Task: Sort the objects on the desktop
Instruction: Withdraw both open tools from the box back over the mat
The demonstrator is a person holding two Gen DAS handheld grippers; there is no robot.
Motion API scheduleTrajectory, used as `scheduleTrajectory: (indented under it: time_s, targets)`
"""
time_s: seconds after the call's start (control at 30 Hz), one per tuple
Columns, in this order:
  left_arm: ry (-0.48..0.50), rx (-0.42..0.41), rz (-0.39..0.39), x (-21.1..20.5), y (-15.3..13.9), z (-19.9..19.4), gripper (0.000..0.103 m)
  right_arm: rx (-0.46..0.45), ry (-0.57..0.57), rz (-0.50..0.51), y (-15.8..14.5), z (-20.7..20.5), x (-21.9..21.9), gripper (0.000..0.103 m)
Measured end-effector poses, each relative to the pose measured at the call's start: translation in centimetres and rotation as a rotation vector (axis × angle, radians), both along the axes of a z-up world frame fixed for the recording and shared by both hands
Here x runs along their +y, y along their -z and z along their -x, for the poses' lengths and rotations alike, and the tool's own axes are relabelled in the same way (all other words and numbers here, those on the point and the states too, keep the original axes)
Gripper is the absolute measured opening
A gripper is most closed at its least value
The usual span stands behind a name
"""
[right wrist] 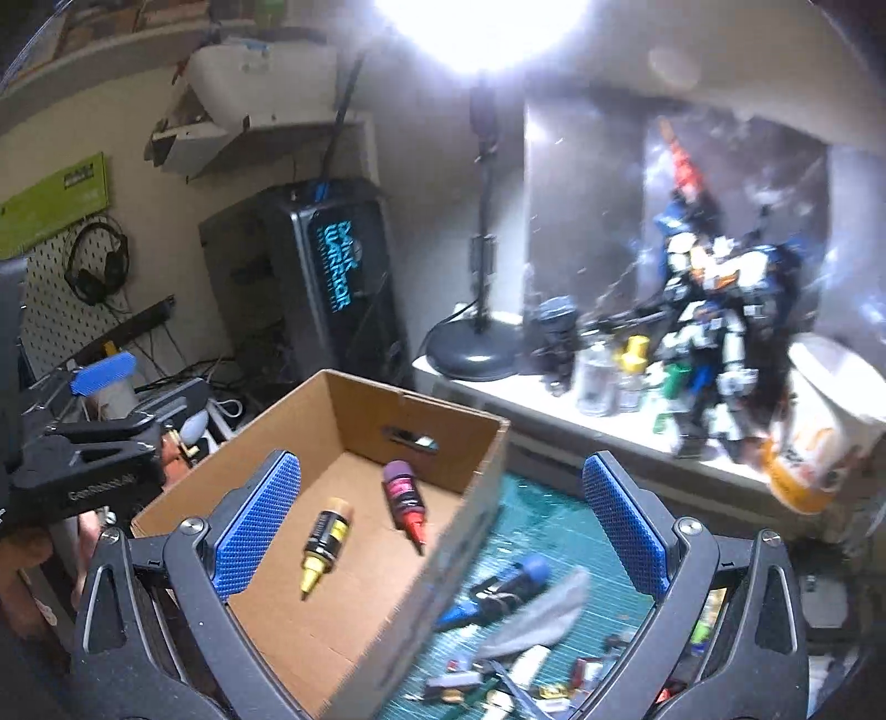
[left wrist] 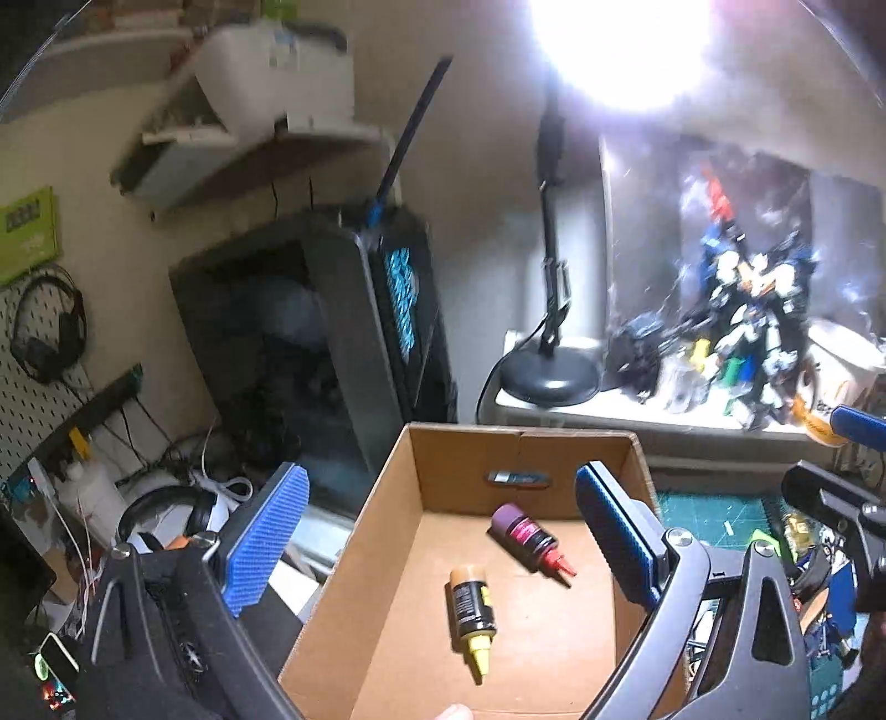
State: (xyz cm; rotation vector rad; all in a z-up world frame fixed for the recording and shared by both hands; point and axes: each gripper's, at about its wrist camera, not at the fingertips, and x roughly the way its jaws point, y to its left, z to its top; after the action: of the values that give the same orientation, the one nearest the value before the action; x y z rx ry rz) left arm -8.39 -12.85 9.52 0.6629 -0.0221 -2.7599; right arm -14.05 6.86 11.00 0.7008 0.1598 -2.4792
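The cardboard box (left wrist: 387, 554) sits under the left gripper (left wrist: 443, 531) and serves as the sorting bin — inside lie a yellow-tipped bottle (left wrist: 472, 620) and a red-tipped bottle (left wrist: 531, 540), both on their sides between its wide, empty jaws. The right gripper (right wrist: 443, 531), also wide and empty, straddles the box's right wall; a blue-capped bottle (right wrist: 506, 590) lies unsorted on the green mat (right wrist: 554, 531) — likely next.

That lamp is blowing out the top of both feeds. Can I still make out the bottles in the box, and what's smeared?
Left wrist view: lamp glare whites out the top; the yellow-tipped bottle and red-tipped bottle in the cardboard box stay readable. Right wrist view: same glare, the robot figure is blurred, and so is the blue-capped bottle on the green mat.
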Motion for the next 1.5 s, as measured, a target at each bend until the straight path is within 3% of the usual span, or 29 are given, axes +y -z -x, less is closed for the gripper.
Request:
scheduleTrajectory:
  time_s: [0.27,0.5,1.07,1.27,1.5]
  targets:
    - [0.129,0.054,-0.029,4.5,1.7,-3.1,0.098,0.071,0.112,0.015,0.1,-4.5,6.2,0.103]
    - [0.223,0.1,-0.07,8.3,3.9,-5.1,0.098,0.076,0.243,0.001,2.4,-7.1,11.4,0.103]
    - [0.43,-0.025,-0.062,16.1,10.5,-4.1,0.098,-0.024,0.496,-0.01,8.6,-11.5,23.5,0.103]
    - [0.5,-0.051,-0.073,18.1,13.0,-4.6,0.098,-0.049,0.531,-0.014,10.1,-12.4,25.8,0.103]
    - [0.538,-0.103,-0.016,20.8,15.3,-3.9,0.098,-0.051,0.532,-0.044,11.2,-13.2,28.0,0.1]
